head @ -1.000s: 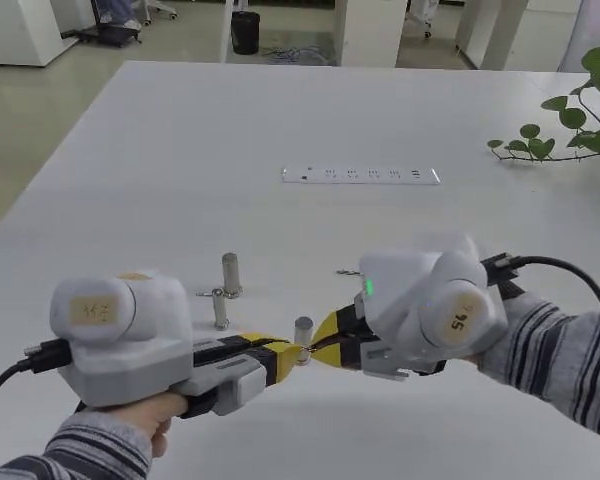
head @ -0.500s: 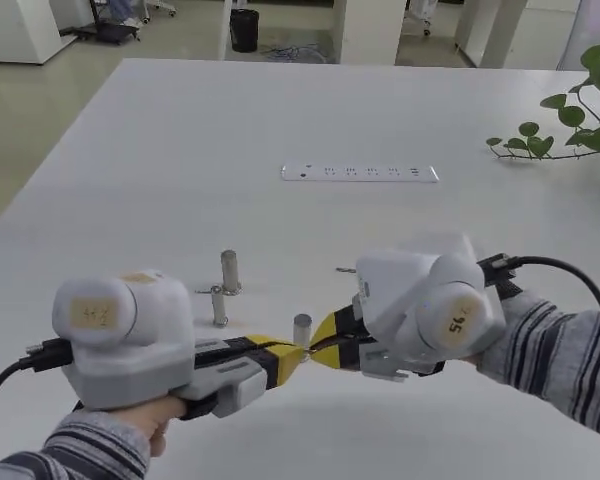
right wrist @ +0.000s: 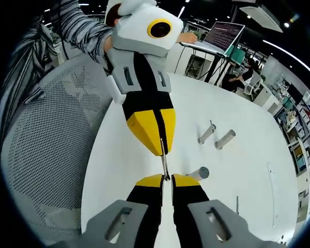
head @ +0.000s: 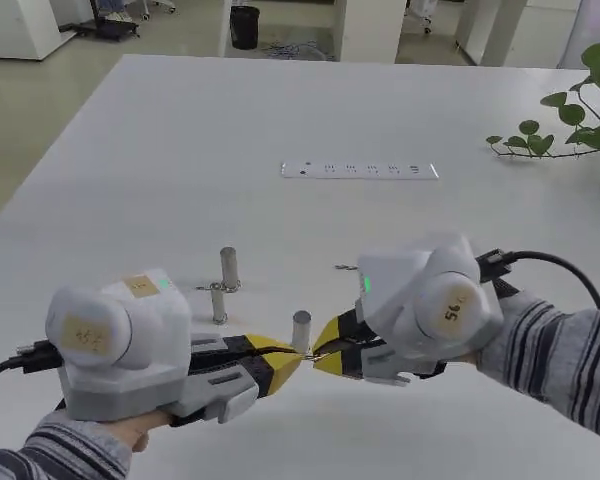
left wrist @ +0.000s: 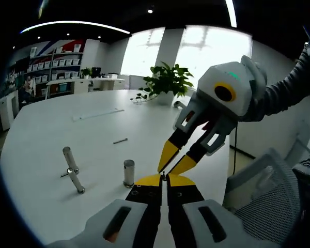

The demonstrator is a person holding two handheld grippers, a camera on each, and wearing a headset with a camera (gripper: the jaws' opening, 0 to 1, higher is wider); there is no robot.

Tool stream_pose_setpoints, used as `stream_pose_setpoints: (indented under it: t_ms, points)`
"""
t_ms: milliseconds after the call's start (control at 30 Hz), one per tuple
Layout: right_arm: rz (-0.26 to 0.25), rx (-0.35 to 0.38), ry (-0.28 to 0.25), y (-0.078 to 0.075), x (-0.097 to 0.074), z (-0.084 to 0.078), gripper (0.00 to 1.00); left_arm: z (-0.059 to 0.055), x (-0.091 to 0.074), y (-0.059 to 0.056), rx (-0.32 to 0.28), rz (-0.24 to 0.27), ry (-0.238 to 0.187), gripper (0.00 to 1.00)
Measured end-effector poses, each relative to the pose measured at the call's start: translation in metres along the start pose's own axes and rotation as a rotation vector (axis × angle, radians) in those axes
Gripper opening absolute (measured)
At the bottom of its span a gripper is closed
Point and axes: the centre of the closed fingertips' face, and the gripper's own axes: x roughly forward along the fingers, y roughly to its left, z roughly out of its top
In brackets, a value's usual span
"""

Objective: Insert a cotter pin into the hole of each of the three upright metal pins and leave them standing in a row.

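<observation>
Cotter pin [right wrist: 164, 164] is clamped between the left hand-held gripper [head: 297, 357] and right hand-held gripper [head: 317, 358], each clenched on one end. An upright metal pin [head: 301, 330] stands just beside them. The right one's label [head: 450, 311] reads "56".

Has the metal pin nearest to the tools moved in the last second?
No. The nearest metal pin stands at the same place relative to the power strip and the far pin; all shifted slightly up together, so the camera moved.
</observation>
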Motion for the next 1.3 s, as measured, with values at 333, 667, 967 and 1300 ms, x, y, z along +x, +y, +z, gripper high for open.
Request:
stream_pose_setpoints:
  t_ms: [333, 667, 967, 1300]
  points:
    - [0.092, 0.041, -0.06, 0.021, -0.001, 0.007, 0.0, -0.006, -0.003, -0.013, 0.083, -0.093, 0.027, 0.0]
    - [0.099, 0.023, -0.034, 0.024, -0.003, 0.007, 0.0, -0.012, -0.004, -0.013, 0.093, -0.098, 0.037, 0.0]
    - [0.078, -0.016, 0.004, 0.02, -0.003, 0.005, 0.0, -0.014, -0.001, -0.003, 0.101, -0.021, 0.042, 0.02]
    - [0.012, 0.011, 0.089, 0.002, -0.005, -0.018, 0.0, -0.012, 0.009, 0.014, 0.102, 0.092, 0.018, 0.26]
